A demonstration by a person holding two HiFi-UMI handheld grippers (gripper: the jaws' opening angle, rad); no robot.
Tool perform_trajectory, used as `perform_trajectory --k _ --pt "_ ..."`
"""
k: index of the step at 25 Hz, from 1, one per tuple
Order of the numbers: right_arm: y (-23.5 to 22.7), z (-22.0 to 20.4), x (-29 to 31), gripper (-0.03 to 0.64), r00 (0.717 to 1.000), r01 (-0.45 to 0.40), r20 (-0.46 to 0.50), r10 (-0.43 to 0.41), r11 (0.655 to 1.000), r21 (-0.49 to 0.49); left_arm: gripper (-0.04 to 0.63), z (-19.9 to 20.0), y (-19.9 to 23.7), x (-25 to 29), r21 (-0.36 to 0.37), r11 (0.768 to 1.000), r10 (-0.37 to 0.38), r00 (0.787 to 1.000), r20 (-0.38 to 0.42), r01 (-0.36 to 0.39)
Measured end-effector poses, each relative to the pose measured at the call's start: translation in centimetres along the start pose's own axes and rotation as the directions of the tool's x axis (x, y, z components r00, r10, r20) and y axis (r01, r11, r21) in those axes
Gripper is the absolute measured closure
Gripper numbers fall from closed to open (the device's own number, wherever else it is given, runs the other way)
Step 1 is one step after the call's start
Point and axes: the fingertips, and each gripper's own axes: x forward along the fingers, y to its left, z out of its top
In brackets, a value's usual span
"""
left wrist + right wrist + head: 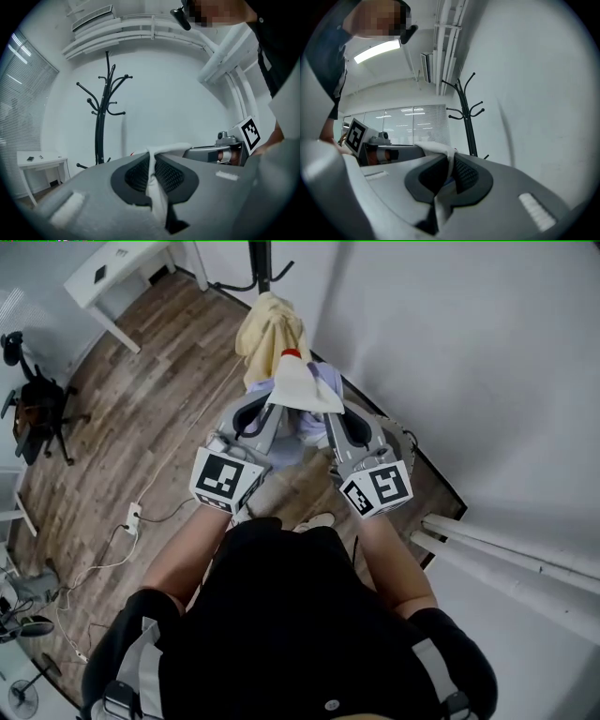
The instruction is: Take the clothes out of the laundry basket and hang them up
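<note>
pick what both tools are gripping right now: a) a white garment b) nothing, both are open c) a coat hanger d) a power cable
A: the left tool and the right tool are each shut on the white garment, with its cloth pinched between their jaws.

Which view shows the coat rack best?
The left gripper view: the coat rack stands nearly whole there, with the pole and hooks clear. The right gripper view shows only its upper pole and hooks. The head view catches just a short piece of pole and two hooks at the top edge.
</note>
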Motion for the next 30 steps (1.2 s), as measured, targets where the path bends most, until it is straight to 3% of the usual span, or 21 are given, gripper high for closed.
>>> perform_trajectory --k 7,14,21,25,30 --pt "6.1 0.6 8.1 0.603 0.998 0.050 0.025 -0.050 0.999 -0.020 0.584 1.6 9.0 -3.8 0.021 0.999 -0.041 0.999 0.026 0.040" --pt "9.1 0.1 16.3 0.601 0.995 0.089 0.041 -0.088 0.996 -0.004 0.584 1.6 18.2 -5.3 0.040 0.998 -0.048 0.998 0.033 0.047" --pt "8.7 -0.5 21.7 0.601 0.998 0.049 0.031 -0.049 0.999 0.009 0.584 1.5 23.9 -3.4 0.049 0.999 0.011 0.999 0.040 -0.013" --pt "7.6 0.3 27.5 0.601 1.000 0.016 0.025 -0.016 0.999 0.028 0.584 2.6 29.5 -0.7 0.045 0.998 0.047 0.999 0.024 -0.048" --pt "7.3 -0.3 28.4 0.601 0.999 0.018 0.047 -0.020 0.999 0.041 0.584 2.0 30.3 -0.4 0.068 0.997 0.044 0.999 0.026 -0.046"
